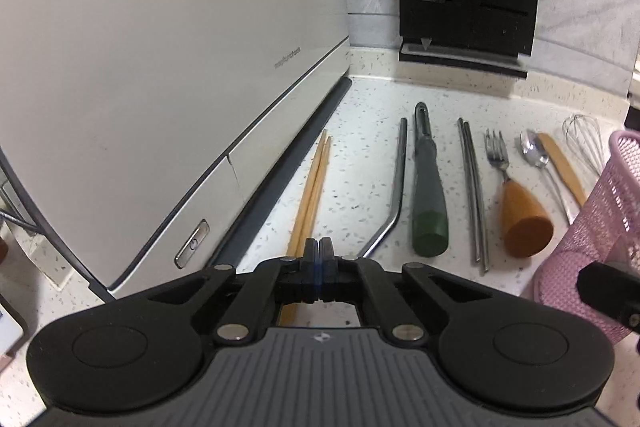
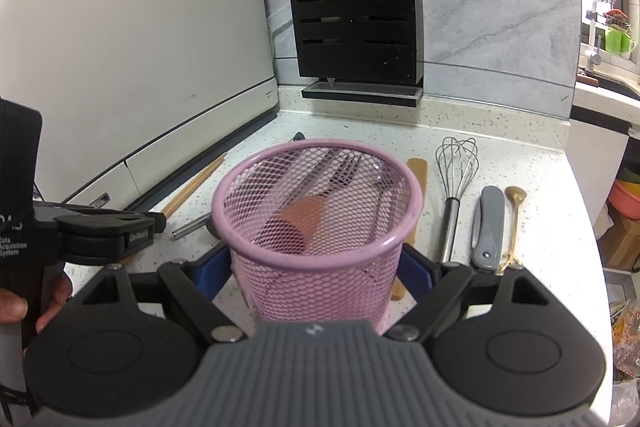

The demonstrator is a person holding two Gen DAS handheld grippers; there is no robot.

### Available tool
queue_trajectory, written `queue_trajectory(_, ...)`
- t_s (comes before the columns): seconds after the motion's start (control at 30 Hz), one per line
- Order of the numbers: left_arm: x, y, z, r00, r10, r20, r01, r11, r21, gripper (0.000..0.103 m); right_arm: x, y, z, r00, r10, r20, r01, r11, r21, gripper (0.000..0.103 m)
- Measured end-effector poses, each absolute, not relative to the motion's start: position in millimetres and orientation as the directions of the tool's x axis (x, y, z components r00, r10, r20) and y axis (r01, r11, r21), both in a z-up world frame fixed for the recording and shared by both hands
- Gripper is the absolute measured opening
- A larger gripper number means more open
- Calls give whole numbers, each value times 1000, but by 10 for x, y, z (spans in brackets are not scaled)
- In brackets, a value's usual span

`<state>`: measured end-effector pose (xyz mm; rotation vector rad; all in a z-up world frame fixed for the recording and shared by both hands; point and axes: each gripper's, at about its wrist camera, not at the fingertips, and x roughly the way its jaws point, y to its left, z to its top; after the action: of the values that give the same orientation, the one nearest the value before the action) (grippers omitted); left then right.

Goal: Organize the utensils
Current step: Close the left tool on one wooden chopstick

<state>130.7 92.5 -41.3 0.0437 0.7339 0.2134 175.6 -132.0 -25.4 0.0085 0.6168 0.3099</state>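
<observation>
Holding the pink mesh cup between our right gripper fingers, we keep our left gripper clenched empty above the wooden chopsticks, lying on the counter beside the white appliance.

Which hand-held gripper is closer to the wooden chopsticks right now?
Left. The left hand-held gripper sits shut right over the near end of the wooden chopsticks. The right hand-held gripper is off to the side, clamped around the pink mesh cup.
</observation>
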Motion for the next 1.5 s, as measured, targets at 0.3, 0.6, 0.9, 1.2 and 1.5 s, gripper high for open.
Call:
queue_trajectory(0.3,1231,878,-495,739,294,-606,-191,954,231,43,1709,-1332,-251,768,303,-564,-295,949,109,85)
queue_trajectory(0.6,1286,1028,-471,731,213,-648,-198,975,98,55,1744,-1417,-241,750,343,-566,-307,938,161,85)
queue_trajectory(0.9,1226,1093,-437,715,188,-674,-207,977,53,13,1762,-1437,-247,745,360,-562,-310,932,186,85)
queue_trajectory(1.2,1267,1055,-441,717,195,-669,-197,978,74,11,1746,-1468,-246,743,369,-558,-307,929,205,85)
queue_trajectory(1.5,1137,1021,-364,746,199,-635,-191,978,83,0,1748,-1486,-246,741,380,-554,-316,925,212,85)
